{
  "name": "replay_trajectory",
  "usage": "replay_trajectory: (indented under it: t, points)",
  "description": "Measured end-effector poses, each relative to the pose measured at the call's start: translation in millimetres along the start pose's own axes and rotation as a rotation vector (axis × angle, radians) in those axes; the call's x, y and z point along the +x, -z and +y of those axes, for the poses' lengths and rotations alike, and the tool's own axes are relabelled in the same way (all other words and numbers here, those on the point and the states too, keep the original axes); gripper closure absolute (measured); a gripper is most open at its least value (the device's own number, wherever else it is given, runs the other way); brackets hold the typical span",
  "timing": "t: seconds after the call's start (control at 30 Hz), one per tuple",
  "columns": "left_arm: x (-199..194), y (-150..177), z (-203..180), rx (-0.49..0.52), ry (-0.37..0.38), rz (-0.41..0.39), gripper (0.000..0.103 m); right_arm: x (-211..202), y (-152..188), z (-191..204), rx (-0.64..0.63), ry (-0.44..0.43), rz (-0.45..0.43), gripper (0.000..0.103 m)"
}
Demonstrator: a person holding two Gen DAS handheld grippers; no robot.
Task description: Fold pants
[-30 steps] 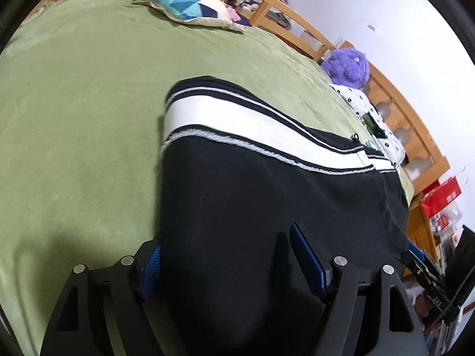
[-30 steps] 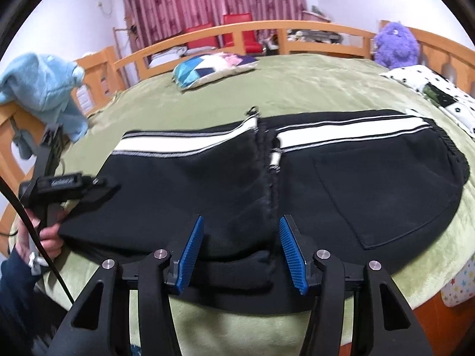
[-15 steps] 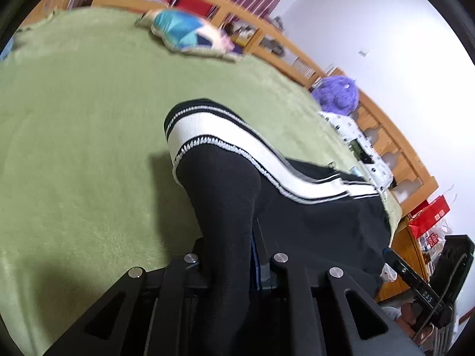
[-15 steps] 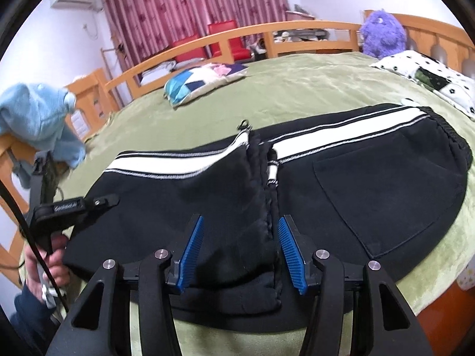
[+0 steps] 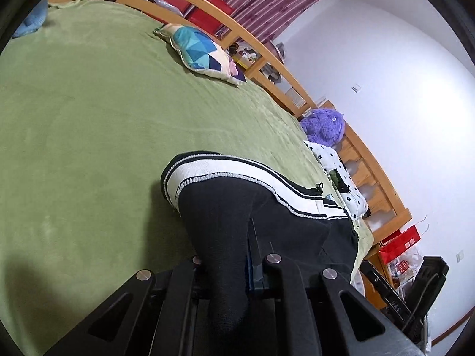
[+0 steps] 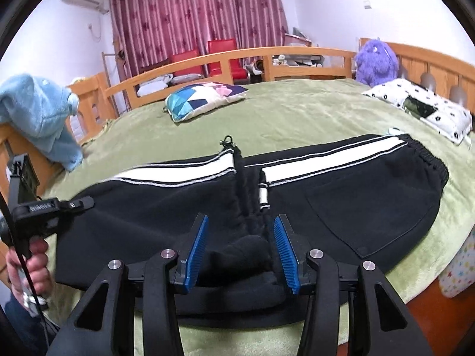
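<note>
Black fleece pants with white side stripes (image 6: 341,195) lie across the near edge of a green-blanketed bed (image 6: 297,112), apparently already doubled leg on leg, the bunched middle at six o'clock in the right wrist view. The left claw (image 5: 237,255) is clamped tight on the leg end, lifting a ridge of cloth. The right claw (image 6: 240,249) straddles the bunched fabric, its jaws closing, blue pads (image 6: 283,249) not yet pressing. Judged from this, the crosswise fold is only beginning.
</note>
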State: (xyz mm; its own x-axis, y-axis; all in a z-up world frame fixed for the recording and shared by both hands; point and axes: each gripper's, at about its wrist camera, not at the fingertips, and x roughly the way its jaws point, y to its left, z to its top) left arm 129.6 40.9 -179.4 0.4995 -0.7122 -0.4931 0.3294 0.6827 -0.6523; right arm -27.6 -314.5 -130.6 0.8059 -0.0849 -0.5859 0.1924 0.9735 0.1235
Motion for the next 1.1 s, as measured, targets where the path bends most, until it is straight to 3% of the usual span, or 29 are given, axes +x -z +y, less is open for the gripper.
replay_trajectory:
  t: [0.23,0.3,0.33,0.53,0.7,0.77,0.9,1.0,1.1]
  points:
    - [-14,0,11,-0.024,-0.003,0.013,0.093,-7,3,-6,-0.008,0.016,0.013,0.056]
    - [-11,4,10,-0.019,-0.019,0.036,0.093,-10,3,-20,0.007,0.032,0.011,0.049]
    - [-9,6,8,-0.003,-0.034,0.038,0.093,-12,3,-33,0.021,0.047,0.012,0.041]
    - [2,13,-7,0.089,-0.133,0.068,0.091,-15,3,-124,0.152,0.196,0.024,0.035]
    - [27,18,-13,0.098,-0.201,0.136,0.067,-2,8,-207,0.296,0.243,0.066,0.034]
    - [45,30,-17,0.120,-0.262,0.187,0.045,11,8,-231,0.314,0.246,0.084,0.034]
    - [64,51,-38,0.245,-0.403,0.197,0.039,45,3,-265,0.345,0.243,0.115,0.034]
    - [56,42,-29,0.164,-0.365,0.214,0.039,72,2,-289,0.384,0.202,0.143,0.034]
    - [38,30,-2,0.014,-0.307,0.146,0.039,99,-5,-312,0.447,0.138,0.149,0.028]
